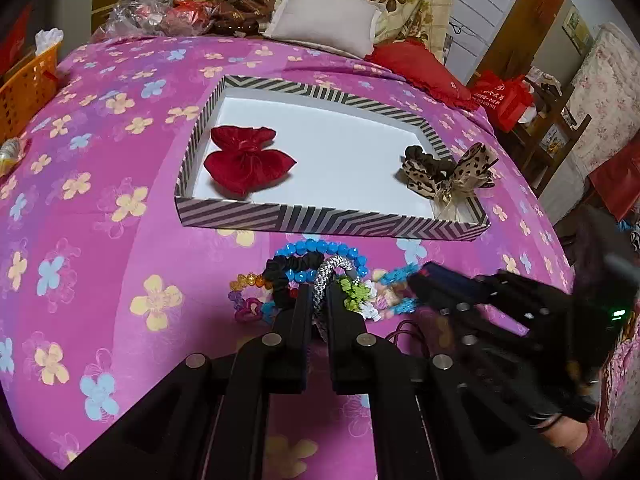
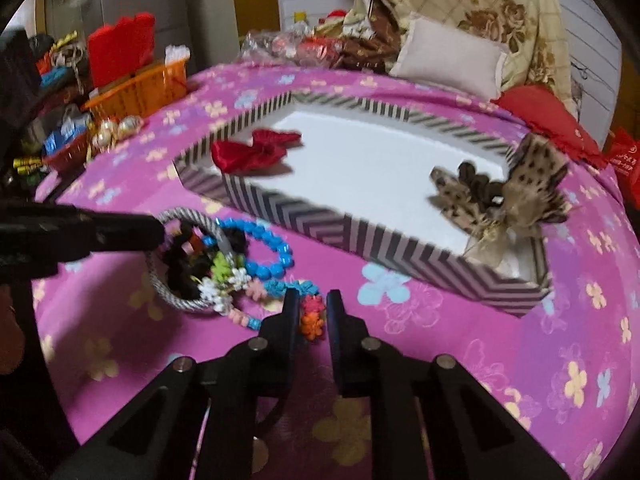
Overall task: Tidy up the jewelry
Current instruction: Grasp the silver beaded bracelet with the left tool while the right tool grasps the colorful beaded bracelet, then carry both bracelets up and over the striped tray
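Note:
A zigzag-striped tray (image 1: 320, 220) (image 2: 360, 236) on the pink flowered bed holds a red bow (image 1: 248, 160) (image 2: 252, 152) and a leopard-print bow (image 1: 444, 172) (image 2: 516, 196). In front of it lies a heap of bands: a blue bead bracelet (image 1: 320, 246) (image 2: 272, 256), a black scrunchie (image 1: 288, 276) and green and white flower pieces (image 2: 220, 276). My left gripper (image 1: 320, 300) (image 2: 154, 230) is shut on a black-and-white braided ring (image 1: 324, 276) (image 2: 176, 302). My right gripper (image 2: 313, 304) (image 1: 418, 282) is shut on a flower-bead bracelet (image 2: 313, 318), orange and red between the pads.
An orange basket (image 1: 24, 88) (image 2: 140, 88) stands at the bed's left edge, with pearl-like balls (image 2: 116, 128) beside it. A white pillow (image 1: 328, 20) (image 2: 452, 60), a red cushion (image 1: 420, 68) and crumpled wrappings lie behind the tray. Red bags (image 1: 504, 100) stand beyond the right edge.

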